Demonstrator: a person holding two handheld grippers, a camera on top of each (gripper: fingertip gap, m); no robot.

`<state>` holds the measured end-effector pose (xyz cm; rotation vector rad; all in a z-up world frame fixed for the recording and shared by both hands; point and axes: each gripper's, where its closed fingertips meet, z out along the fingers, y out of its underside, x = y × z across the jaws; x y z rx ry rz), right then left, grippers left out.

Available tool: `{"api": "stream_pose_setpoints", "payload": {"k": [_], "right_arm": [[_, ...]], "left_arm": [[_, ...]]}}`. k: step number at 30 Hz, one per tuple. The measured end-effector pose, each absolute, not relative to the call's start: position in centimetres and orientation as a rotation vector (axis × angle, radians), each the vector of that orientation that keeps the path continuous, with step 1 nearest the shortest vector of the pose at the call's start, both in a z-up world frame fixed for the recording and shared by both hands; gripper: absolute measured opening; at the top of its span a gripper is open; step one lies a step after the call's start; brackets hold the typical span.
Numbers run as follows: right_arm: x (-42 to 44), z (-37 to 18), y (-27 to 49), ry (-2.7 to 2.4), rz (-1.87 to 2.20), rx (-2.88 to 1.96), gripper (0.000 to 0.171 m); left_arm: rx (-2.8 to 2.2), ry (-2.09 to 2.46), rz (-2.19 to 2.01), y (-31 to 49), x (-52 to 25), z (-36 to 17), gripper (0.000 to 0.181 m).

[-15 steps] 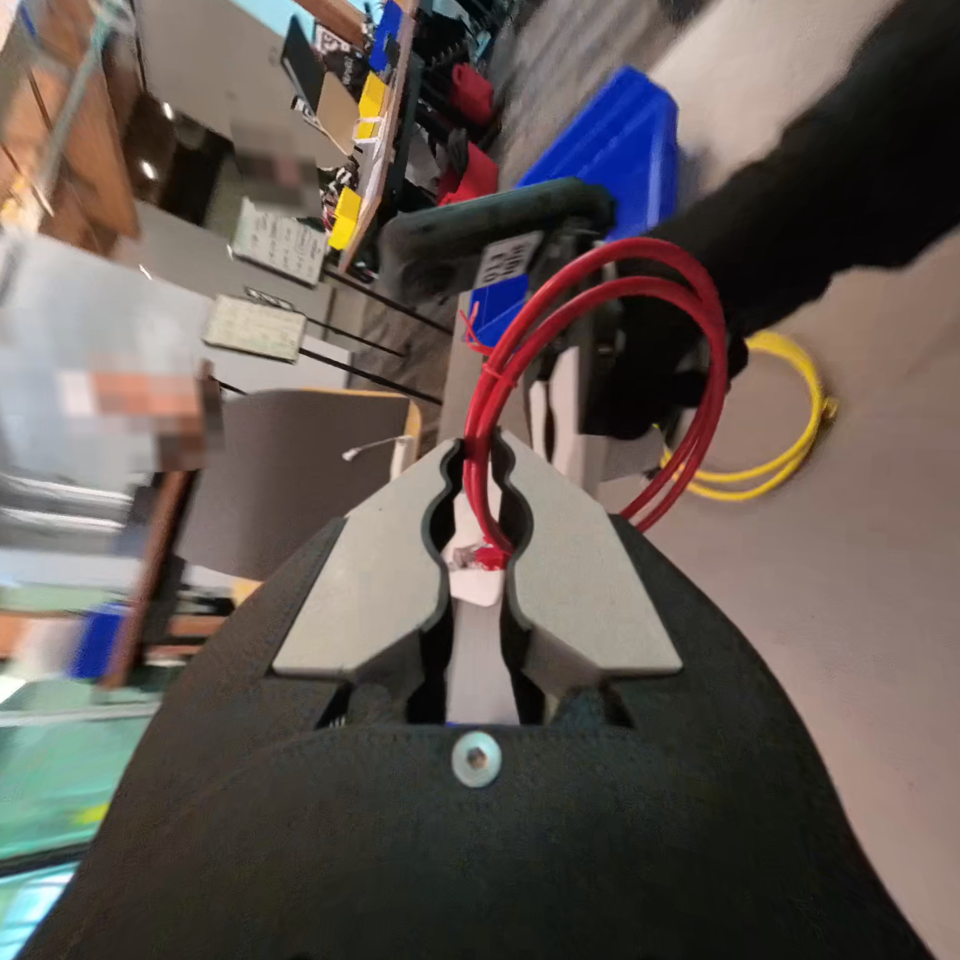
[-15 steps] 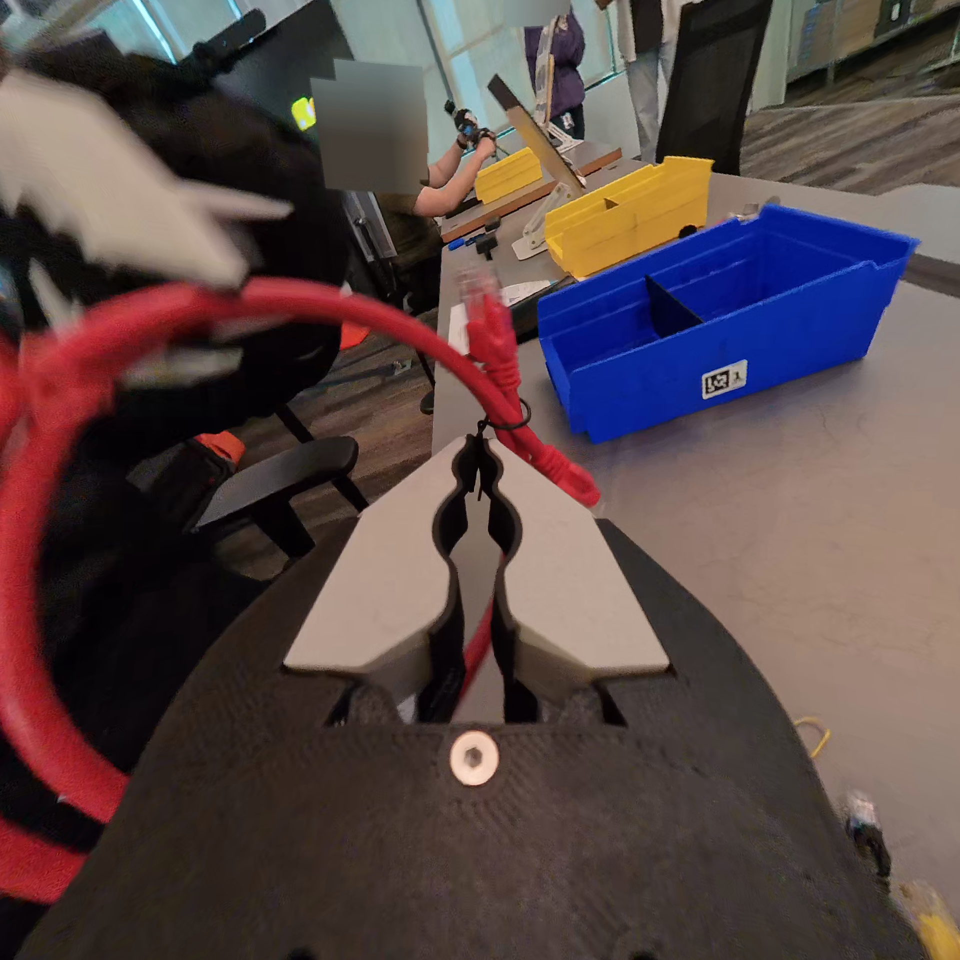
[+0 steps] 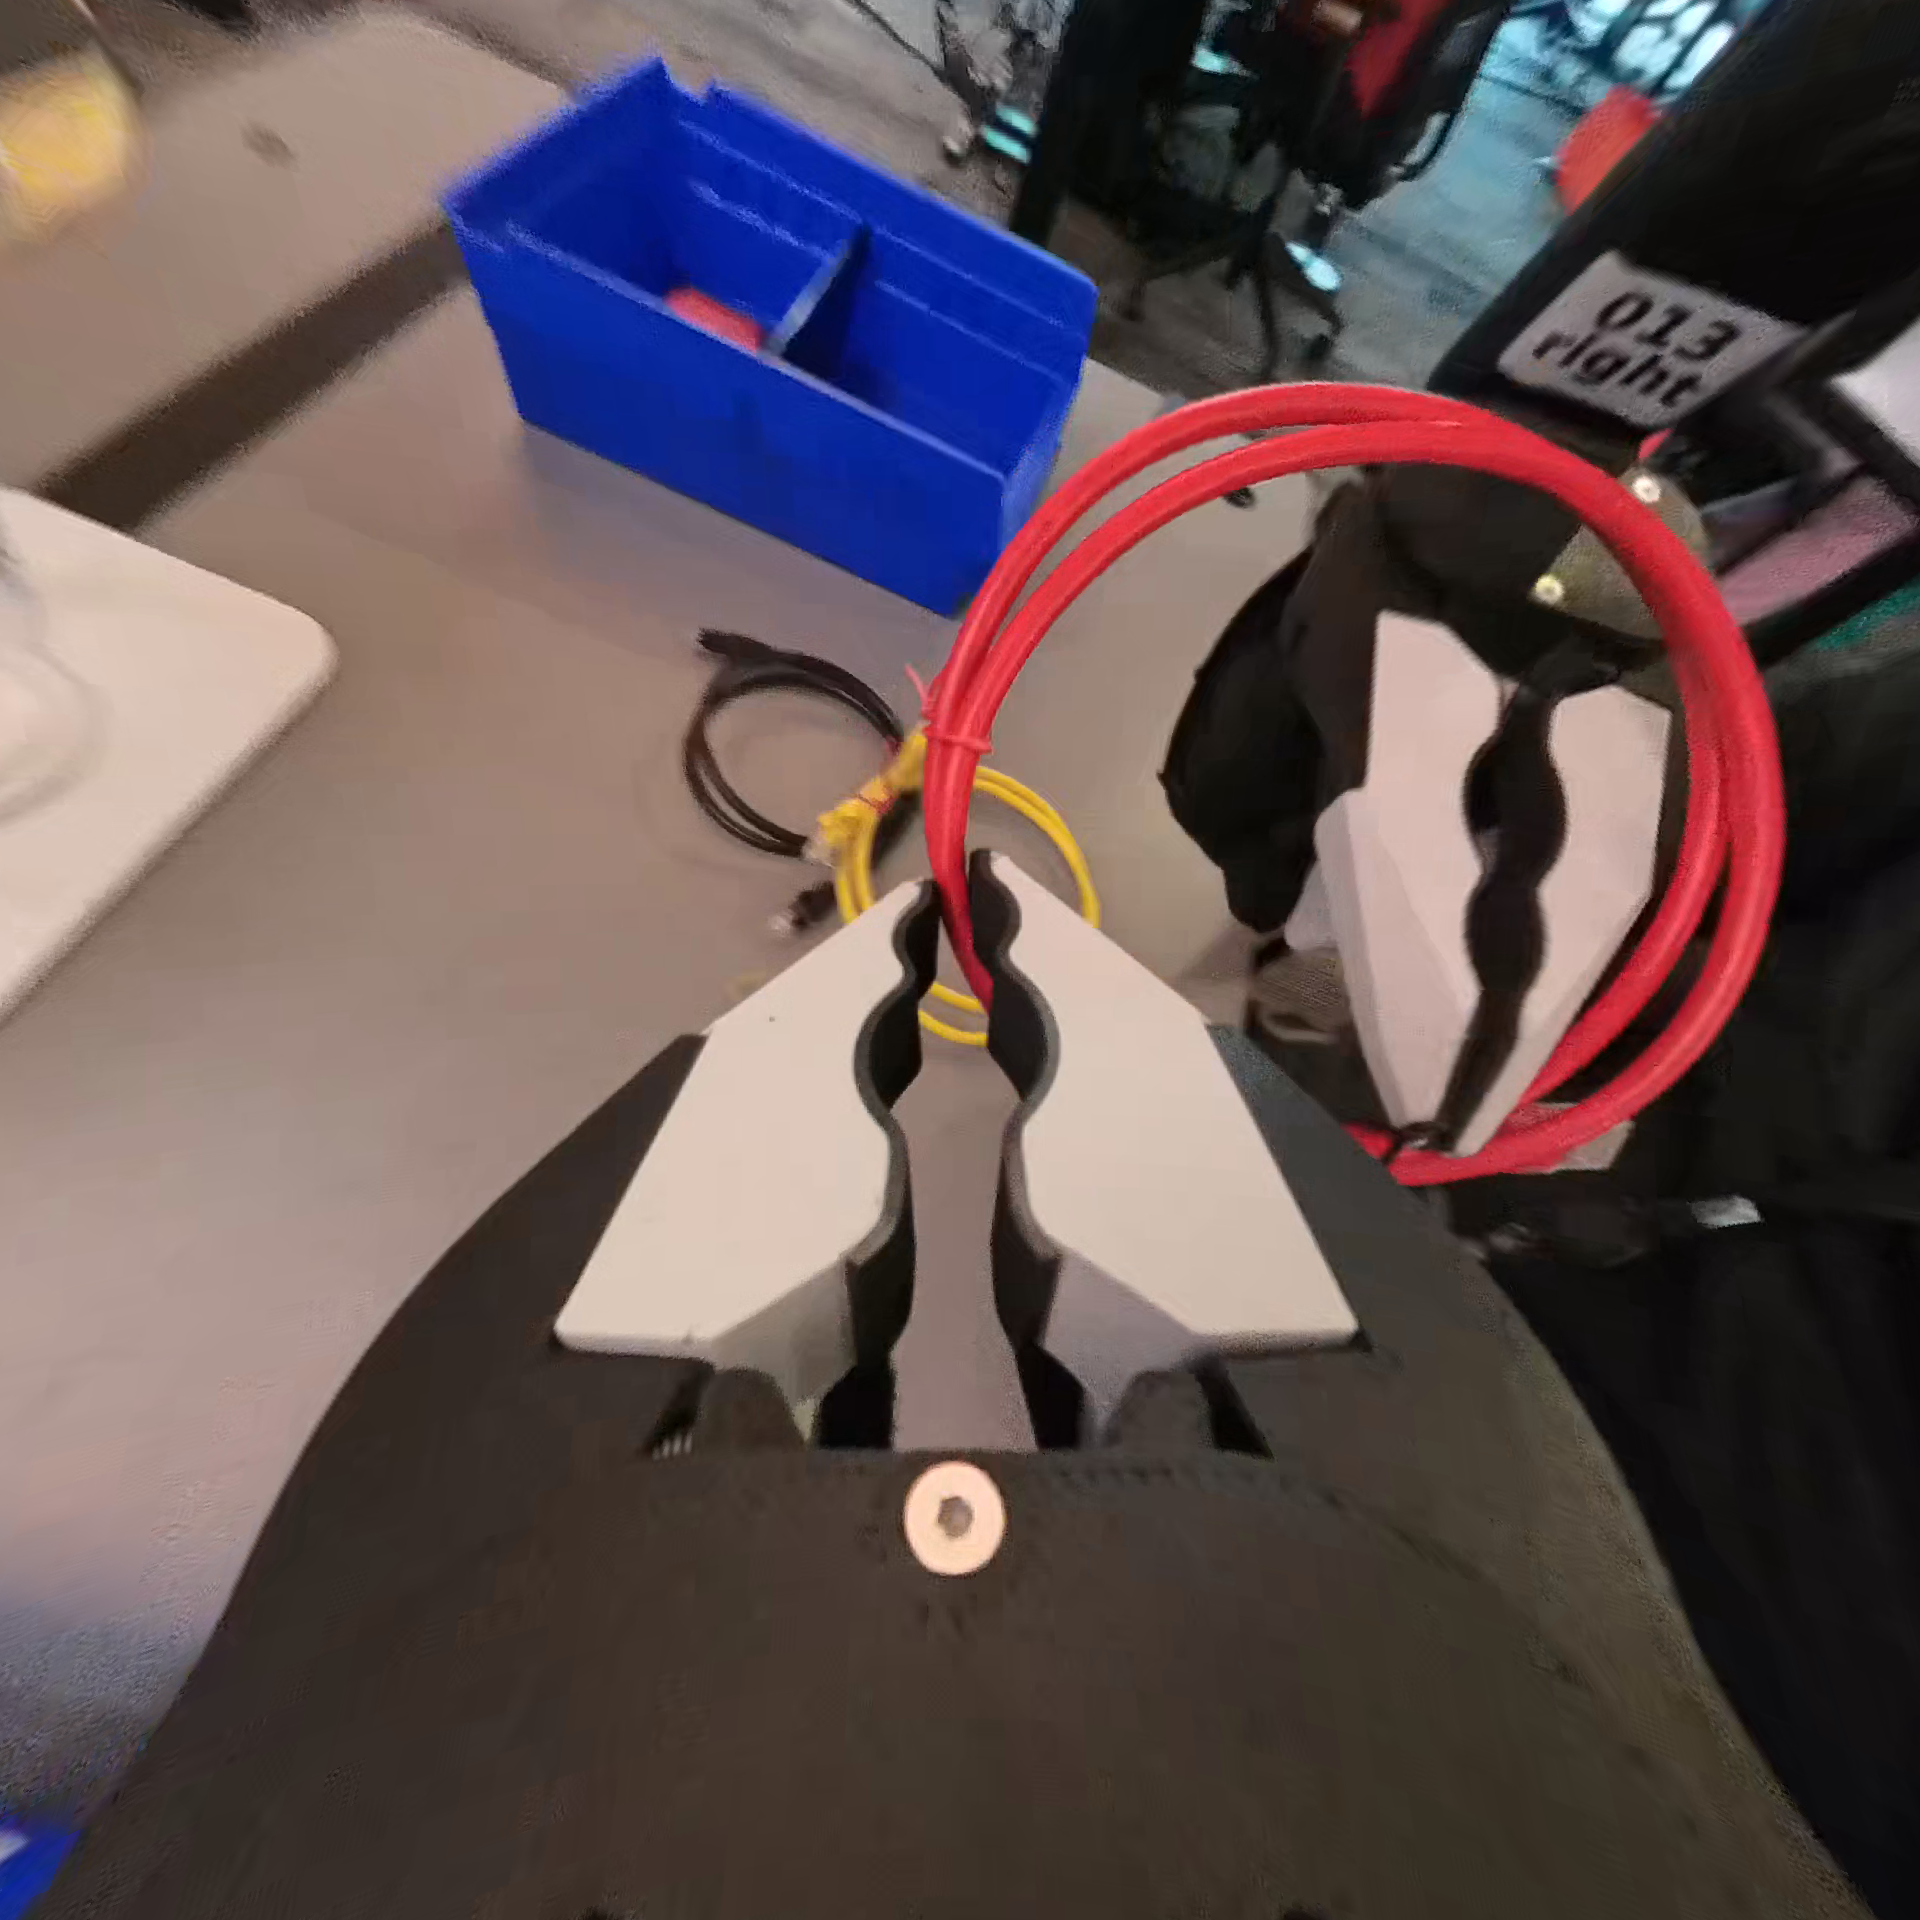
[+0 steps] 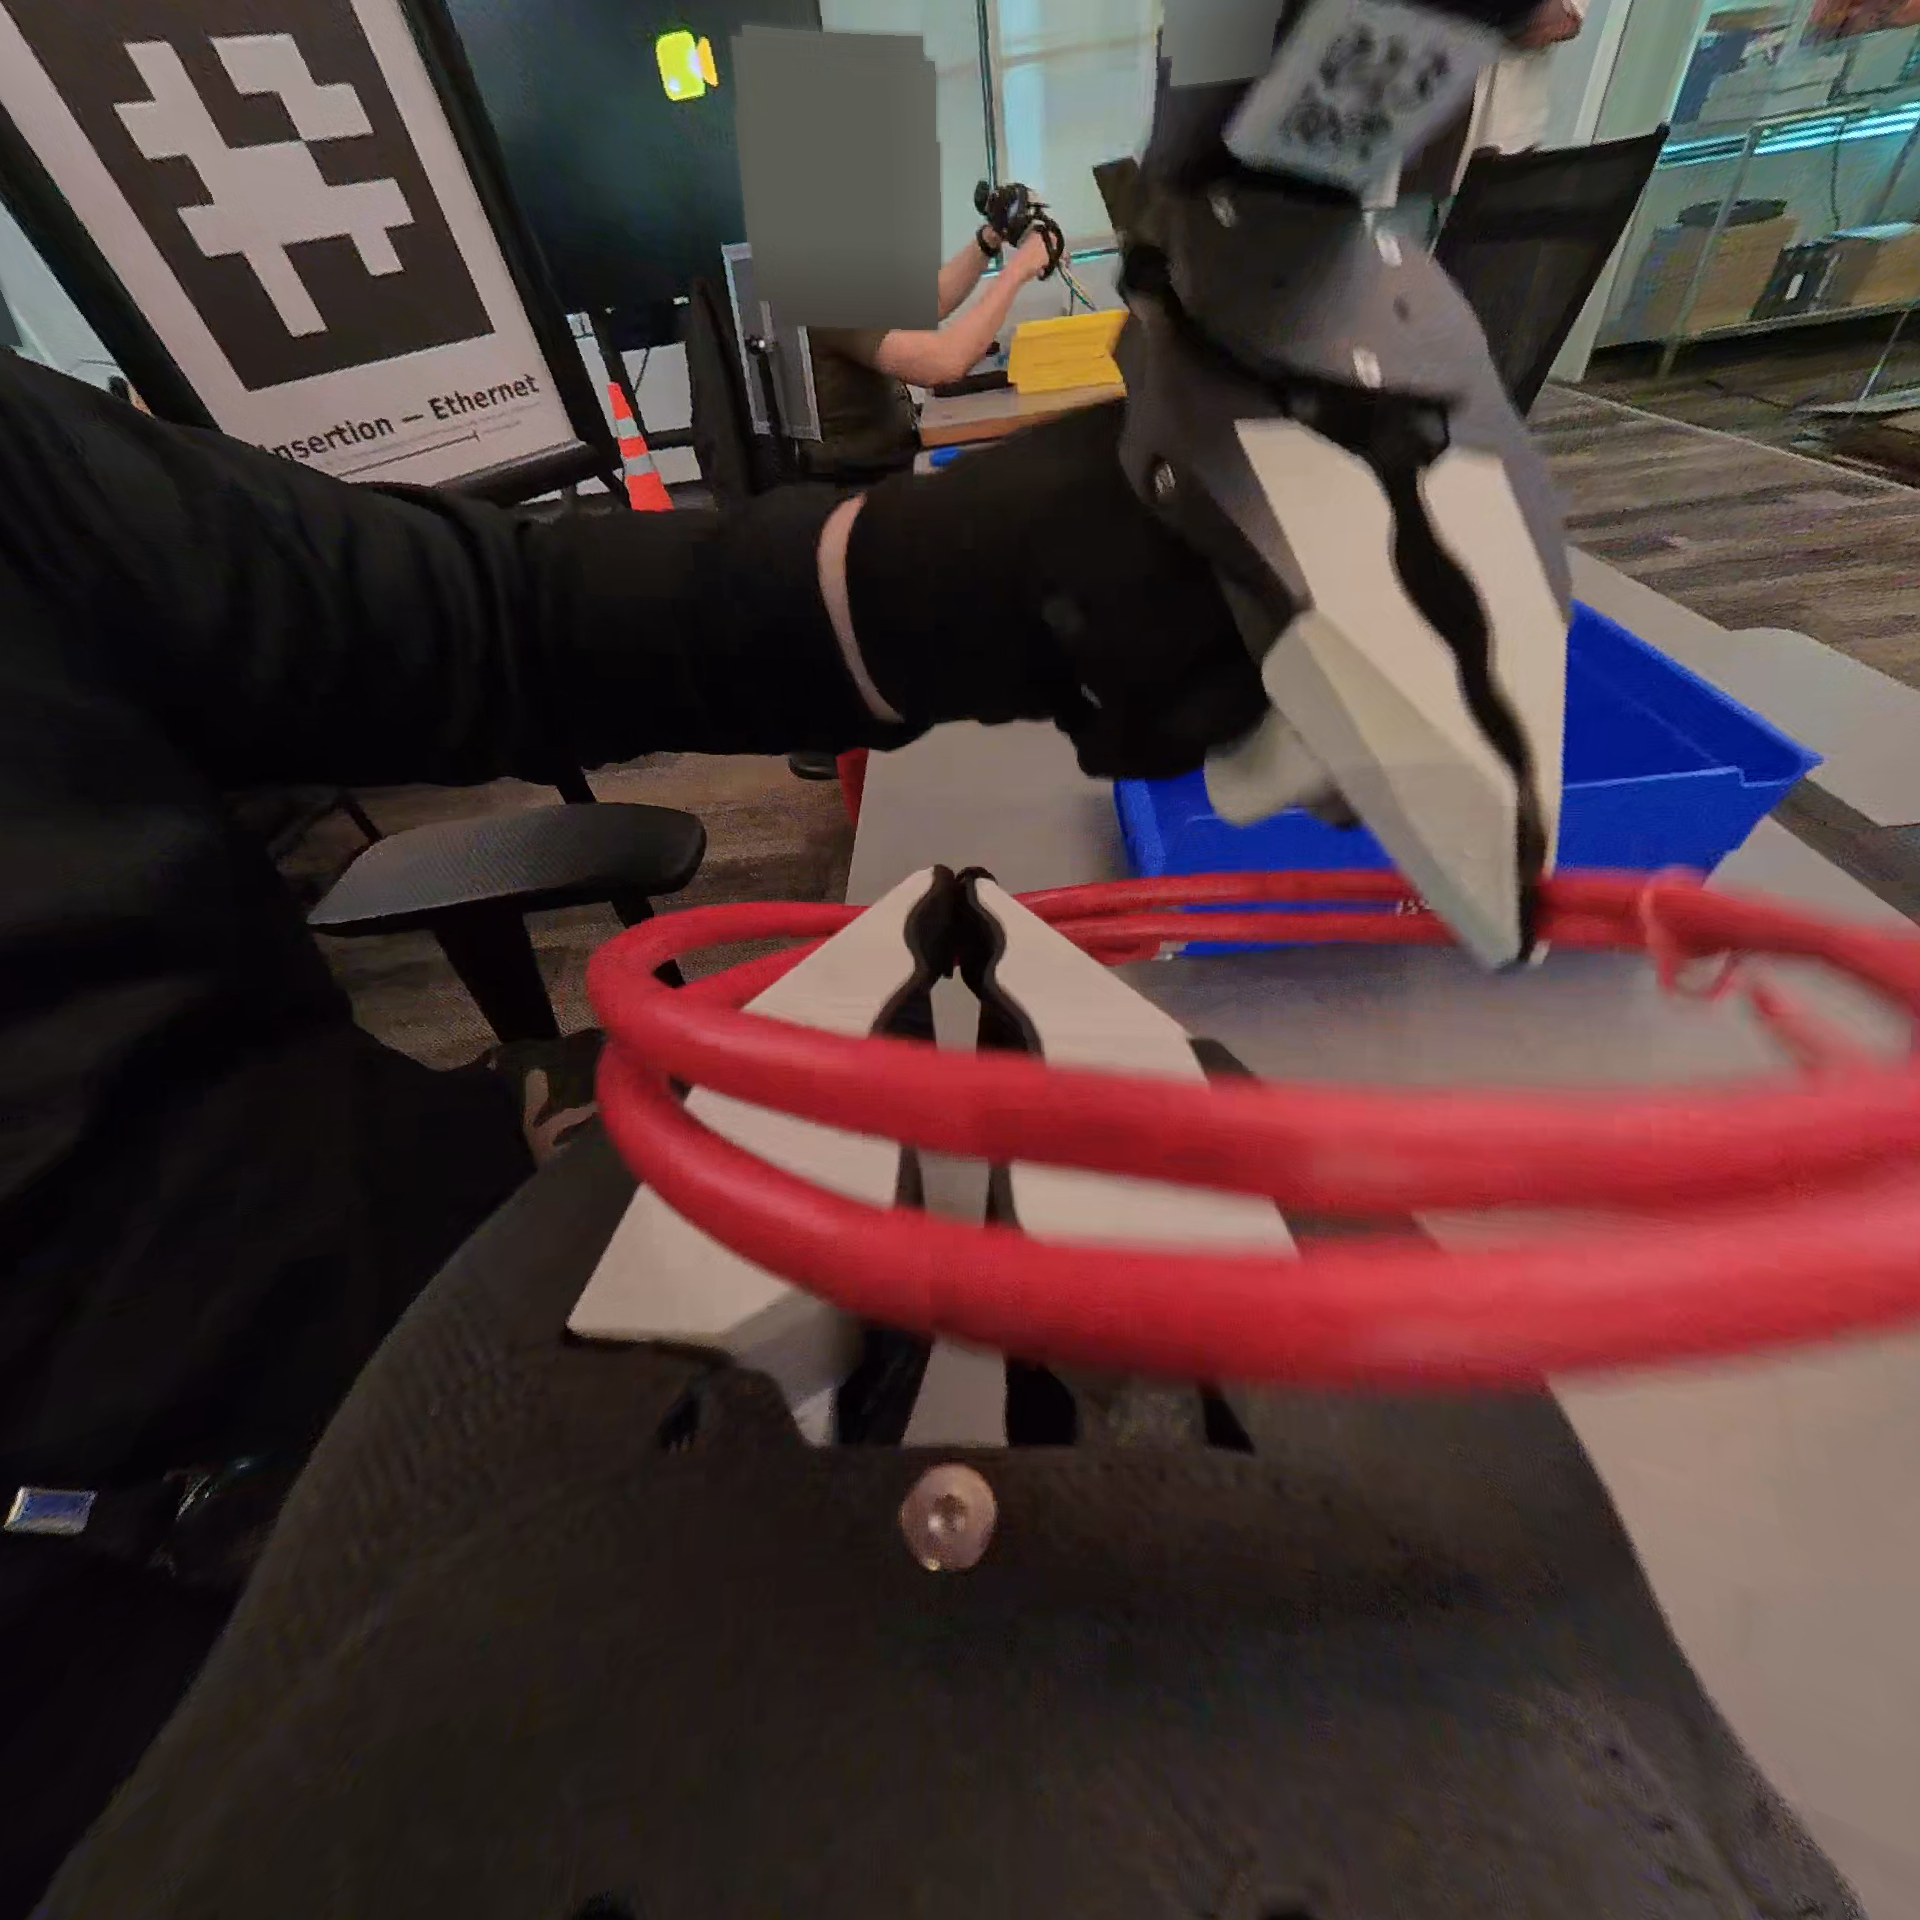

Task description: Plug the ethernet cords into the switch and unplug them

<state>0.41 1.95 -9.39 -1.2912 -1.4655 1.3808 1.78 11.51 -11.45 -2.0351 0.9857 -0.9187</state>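
- Red ethernet cord (image 3: 1351,436), coiled in a double loop and bound with a thin tie, is held in the air above the grey table (image 3: 436,935) between both grippers.
- In the left wrist view, the left gripper (image 3: 961,883) is seen with its fingertips nearly together, and one strand of the red coil is pinched between them at the tips.
- At 2 o'clock from it, the right gripper (image 3: 1449,1127) is seen in a black-gloved hand, its fingers drawn together on the far side of the coil, where a small black tie sits.
- In the right wrist view, the right gripper's own tips (image 4: 956,883) are seen pressed together; the red coil lies across its grey fingers (image 4: 1101,1039), and what exactly is clamped there cannot be told.
- A blue divided bin (image 3: 748,343) is seen at 11 o'clock on the table.
- A black cord (image 3: 769,727) and a yellow cord (image 3: 1039,821) lie coiled on the table just beyond the left gripper's tips, touching one another.
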Motion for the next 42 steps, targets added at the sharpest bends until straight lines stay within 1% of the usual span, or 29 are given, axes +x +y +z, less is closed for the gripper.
{"api": "stream_pose_setpoints", "payload": {"k": [2, 6, 7, 8, 9, 14, 15, 16, 18, 21, 24, 28, 33, 35, 37, 39, 42], "right_arm": [[0.5, -9.0, 1.8, -1.45, 1.427, -1.27, 0.0], [1.2, -8.5, 2.8, -1.375, 1.527, -1.282, 0.0], [1.4, -8.6, 3.3, -1.349, 1.538, -1.293, 0.004], [1.6, -8.6, 4.0, -1.323, 1.541, -1.307, 0.0], [1.8, -8.5, 4.5, -1.291, 1.553, -1.313, 0.0], [1.4, -9.2, 5.0, -1.293, 1.48, -1.369, 0.0], [1.2, -9.3, 4.9, -1.3, 1.46, -1.376, 0.0], [1.0, -9.5, 5.1, -1.298, 1.428, -1.393, 0.0], [1.0, -9.8, 6.0, -1.265, 1.387, -1.418, 0.0], [1.7, -9.6, 6.7, -1.224, 1.41, -1.427, 0.0], [1.8, -9.7, 6.8, -1.226, 1.378, -1.45, 0.0], [1.5, -10.2, 7.0, -1.219, 1.372, -1.493, 0.0], [1.0, -11.0, 7.0, -1.211, 1.383, -1.543, 0.0], [0.9, -11.4, 7.2, -1.199, 1.384, -1.569, 0.0], [0.8, -11.7, 7.3, -1.179, 1.384, -1.593, 0.0], [0.6, -12.2, 7.2, -1.194, 1.37, -1.612, 0.0], [0.2, -13.2, 7.0, -1.231, 1.322, -1.644, 0.0]], "left_arm": [[-2.115, 1.004, -1.072, 10.5, 2.5, -13.7, 0.003], [-2.171, 0.927, -1.361, 8.6, 3.6, -16.3, 0.005], [-2.171, 0.926, -1.375, 8.2, 3.8, -16.8, 0.005], [-2.184, 0.941, -1.367, 7.6, 4.0, -17.4, 0.006], [-2.182, 0.947, -1.38, 7.0, 4.3, -17.7, 0.007], [-2.13, 1.017, -1.424, 3.8, 5.8, -17.8, 0.008], [-2.106, 1.026, -1.432, 3.3, 6.1, -17.5, 0.006], [-2.071, 1.059, -1.441, 2.6, 6.4, -17.1, 0.0], [-2.042, 1.14, -1.421, 1.0, 7.1, -17.0, 0.0], [-1.966, 1.123, -1.386, 0.6, 7.7, -16.4, 0.0], [-1.883, 1.105, -1.251, 1.3, 6.8, -15.4, 0.002], [-1.734, 1.174, -0.911, 1.7, 6.5, -14.0, 0.008], [-1.59, 1.194, -0.322, 4.0, 5.8, -12.6, 0.015], [-1.526, 1.133, -0.085, 5.2, 5.1, -11.4, 0.024], [-1.466, 1.117, 0.083, 5.7, 4.7, -10.4, 0.025], [-1.395, 1.132, 0.271, 6.2, 4.5, -9.8, 0.03], [-1.351, 1.148, 0.39, 6.5, 4.5, -8.8, 0.045]]}}
